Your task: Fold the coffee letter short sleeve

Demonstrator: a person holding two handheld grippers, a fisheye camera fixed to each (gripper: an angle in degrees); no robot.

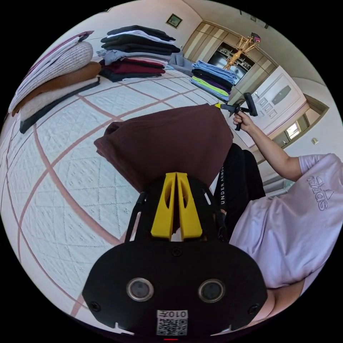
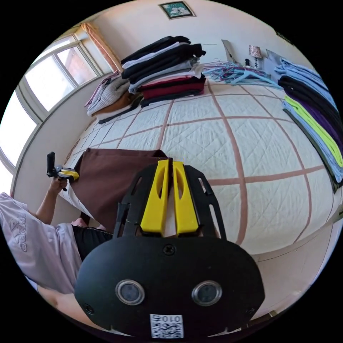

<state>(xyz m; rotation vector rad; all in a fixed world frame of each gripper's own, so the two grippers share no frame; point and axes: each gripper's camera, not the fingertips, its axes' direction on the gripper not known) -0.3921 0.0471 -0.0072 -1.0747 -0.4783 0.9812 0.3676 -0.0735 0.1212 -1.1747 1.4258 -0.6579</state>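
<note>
Stretching between the two grippers, the coffee-brown short sleeve shirt [image 1: 168, 143] is held up at the near edge of the quilted bed [image 1: 71, 178], its far part draped onto the cover. In the left gripper view the left gripper [image 1: 176, 175] sits at the centre, its yellow jaws pressed together on the shirt's lower hem. At about 2 o'clock from it in that view, the right gripper [image 1: 218, 105] pinches the shirt's far corner, gripped by the person's hand [image 1: 243, 121]; its jaws look clamped on the cloth there.

In the right gripper view the right gripper [image 2: 168, 162] has its yellow jaws drawn together on the shirt's top edge, with the brown shirt [image 2: 107, 182] spreading toward 9 o'clock, where the left gripper [image 2: 69, 175] holds the other corner.

A tall stack of folded dark and red clothes [image 1: 137, 51] stands at 12 o'clock on the bed in the left gripper view, folded blankets [image 1: 53, 78] at 10 o'clock, and a second pile of blue, black and lime garments [image 1: 214, 80] at 1 o'clock. The person's lilac T-shirt [image 1: 286, 228] shows at 4 o'clock. Clothes hangers [image 2: 239, 73] lie at 1 o'clock in the right gripper view.
</note>
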